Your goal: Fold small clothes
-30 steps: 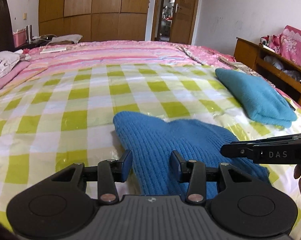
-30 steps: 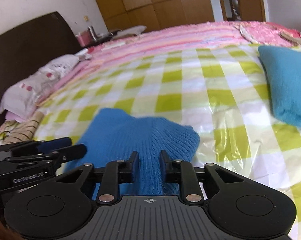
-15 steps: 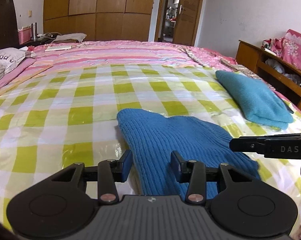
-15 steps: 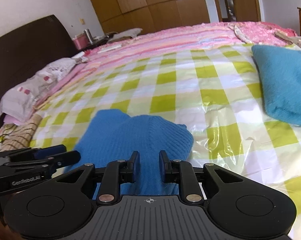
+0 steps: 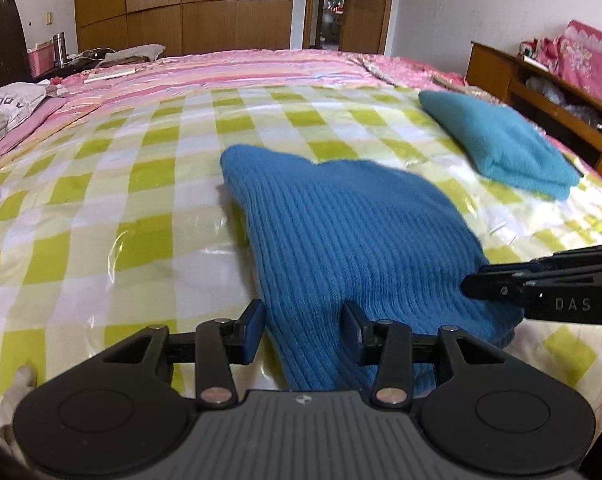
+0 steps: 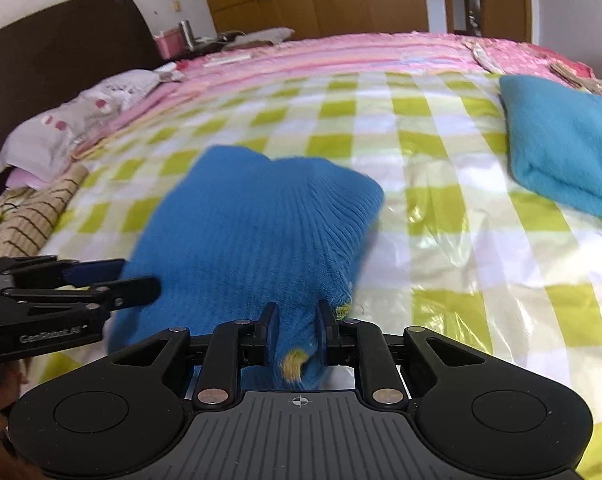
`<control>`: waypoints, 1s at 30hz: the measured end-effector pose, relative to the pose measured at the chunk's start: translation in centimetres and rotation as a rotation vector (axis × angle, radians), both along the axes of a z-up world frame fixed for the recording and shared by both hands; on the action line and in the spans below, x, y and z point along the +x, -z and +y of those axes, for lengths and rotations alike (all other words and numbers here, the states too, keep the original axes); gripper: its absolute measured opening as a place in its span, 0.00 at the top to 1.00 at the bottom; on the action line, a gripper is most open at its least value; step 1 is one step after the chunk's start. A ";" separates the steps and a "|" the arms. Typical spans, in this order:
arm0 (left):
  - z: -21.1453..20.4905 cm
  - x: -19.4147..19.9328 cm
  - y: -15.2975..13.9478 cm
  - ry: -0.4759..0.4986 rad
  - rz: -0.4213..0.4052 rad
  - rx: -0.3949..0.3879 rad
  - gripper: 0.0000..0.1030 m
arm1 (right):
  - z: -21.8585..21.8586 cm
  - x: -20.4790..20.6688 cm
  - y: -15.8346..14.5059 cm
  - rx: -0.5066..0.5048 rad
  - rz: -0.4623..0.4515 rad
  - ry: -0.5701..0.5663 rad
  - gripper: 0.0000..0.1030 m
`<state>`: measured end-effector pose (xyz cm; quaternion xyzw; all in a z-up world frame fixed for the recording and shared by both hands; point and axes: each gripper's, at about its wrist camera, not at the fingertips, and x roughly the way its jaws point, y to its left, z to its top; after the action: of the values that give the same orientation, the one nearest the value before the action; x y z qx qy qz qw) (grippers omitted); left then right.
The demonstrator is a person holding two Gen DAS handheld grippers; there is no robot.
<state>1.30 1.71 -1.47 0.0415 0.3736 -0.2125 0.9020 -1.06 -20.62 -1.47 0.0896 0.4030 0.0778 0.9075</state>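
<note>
A blue ribbed knit garment [image 5: 353,232] lies on the green-and-white checked cover [image 5: 141,200] of a bed. Its near edge runs up between the fingers of my left gripper [image 5: 303,332], whose jaws stand partly apart and shut on a thick fold. In the right wrist view the garment [image 6: 253,216] is blurred. My right gripper [image 6: 295,326] has its jaws closing on the hem, where a bit of yellow trim shows between the pads. Each gripper appears in the other's view: the right gripper [image 5: 473,280] at the cloth's right edge, the left gripper [image 6: 133,280] at its left.
A folded teal garment [image 5: 497,148] rests on the right side of the bed. Pillows [image 6: 81,120] and a striped cloth [image 6: 29,224] lie at the left by the dark headboard [image 6: 61,40]. A wooden cabinet [image 5: 541,92] stands beyond the bed's right edge.
Both grippers have shifted across the bed with the blue garment's near edge between their fingers. The right jaws have narrowed a little on the hem.
</note>
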 end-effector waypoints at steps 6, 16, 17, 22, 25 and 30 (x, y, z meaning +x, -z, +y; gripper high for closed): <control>0.2 -0.5 -0.3 -0.018 0.009 -0.004 0.54 | -0.5 -0.3 0.4 0.001 0.006 0.018 0.84; 0.3 -2.0 -0.1 -0.033 0.037 -0.006 0.54 | -0.1 -3.2 -1.3 0.017 -0.018 0.008 0.78; 0.2 -2.2 0.0 -0.031 0.040 -0.003 0.54 | 0.1 -3.2 -0.9 0.009 -0.005 0.005 0.78; 0.0 -2.8 0.3 -0.037 0.043 0.009 0.54 | 0.3 -3.6 -0.2 0.014 0.017 0.020 0.75; 0.0 -3.3 -0.1 -0.040 0.032 0.013 0.54 | 0.2 -4.2 -0.8 0.023 0.006 0.024 0.75; -0.2 -4.4 -0.3 -0.037 0.033 0.011 0.54 | 1.2 -5.7 -1.8 0.024 -0.028 0.016 0.74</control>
<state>-3.06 1.55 -1.15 0.0362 0.3901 -0.1945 0.8992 -6.74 -19.44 0.35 0.1028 0.3887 0.0768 0.9124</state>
